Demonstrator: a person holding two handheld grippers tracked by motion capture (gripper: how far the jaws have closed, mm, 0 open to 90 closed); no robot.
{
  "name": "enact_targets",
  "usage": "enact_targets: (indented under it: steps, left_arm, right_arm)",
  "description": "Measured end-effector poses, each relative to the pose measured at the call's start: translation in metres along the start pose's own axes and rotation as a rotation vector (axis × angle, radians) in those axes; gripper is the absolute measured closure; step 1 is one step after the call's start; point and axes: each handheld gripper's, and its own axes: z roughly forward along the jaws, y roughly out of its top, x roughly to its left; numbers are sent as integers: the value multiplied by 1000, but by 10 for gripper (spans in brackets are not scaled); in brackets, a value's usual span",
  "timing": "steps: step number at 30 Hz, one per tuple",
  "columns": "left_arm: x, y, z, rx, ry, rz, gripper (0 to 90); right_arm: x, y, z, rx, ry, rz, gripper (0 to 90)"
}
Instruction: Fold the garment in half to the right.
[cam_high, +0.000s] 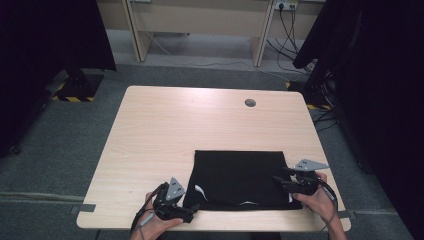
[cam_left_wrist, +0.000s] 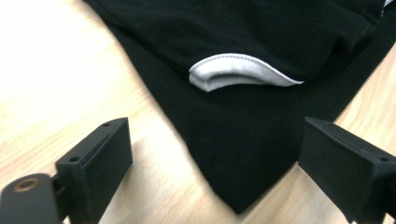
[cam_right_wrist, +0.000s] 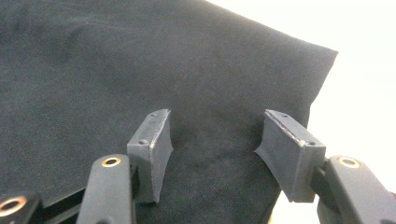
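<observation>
At the bottom left of the high view, the left gripper (cam_high: 189, 210) sits at the near left corner of the folded black garment (cam_high: 239, 180). In the left gripper view its jaws stand wide apart, released, with that pointed corner of the cloth (cam_left_wrist: 243, 154) lying on the table between them, touched by neither pad. A white trim (cam_left_wrist: 233, 74) curls out of a fold just beyond. At the lower right of the high view, the right gripper (cam_high: 281, 181) rests on the garment's right edge. In the right gripper view its jaws are parted over the cloth (cam_right_wrist: 140, 70), gripping nothing. The garment lies flat at the near middle of the wooden table (cam_high: 165, 125). A round hole (cam_high: 250, 103) sits toward the table's far edge.
</observation>
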Motion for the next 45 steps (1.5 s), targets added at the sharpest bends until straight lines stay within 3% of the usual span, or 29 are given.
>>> enact_targets:
  steps: [6, 16, 21, 25, 29, 39, 45]
  left_arm:
    - [-7, 12, 13, 3, -17, 30, 124]
    - [-7, 21, 22, -14, -36, 56, 201]
    - [-8, 23, 24, -34, -80, 81, 415]
    - [-9, 25, 26, -46, -111, 91, 656]
    - [-11, 26, 27, -44, -129, 78, 776]
    - [-13, 25, 26, -43, -119, 75, 812]
    - [-14, 25, 26, -44, -114, 75, 813]
  right_arm:
    - [0, 0, 0, 1, 3, -2, 434]
    - [0, 0, 0, 3, 3, -2, 432]
    - [0, 0, 0, 3, 3, -2, 431]
    - [-1, 0, 0, 3, 5, -2, 430]
    - [-1, 0, 0, 3, 4, -3, 430]
    - [1, 5, -1, 25, -5, 6, 387]
    - [8, 13, -5, 0, -9, 3, 382]
